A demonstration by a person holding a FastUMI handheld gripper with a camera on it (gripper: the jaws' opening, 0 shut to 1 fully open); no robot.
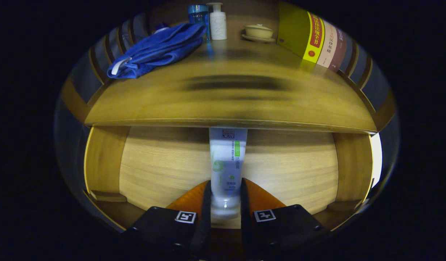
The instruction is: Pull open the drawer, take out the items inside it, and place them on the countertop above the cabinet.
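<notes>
between tool (225, 188) fingers, clamped tube (226, 163)

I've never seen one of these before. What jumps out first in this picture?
A white tube stands out, pinched at its near end between the gripper fingers inside the open wooden drawer. On the countertop above lie a blue towel and, further back, a pump bottle, a lidded bowl and books.
</notes>
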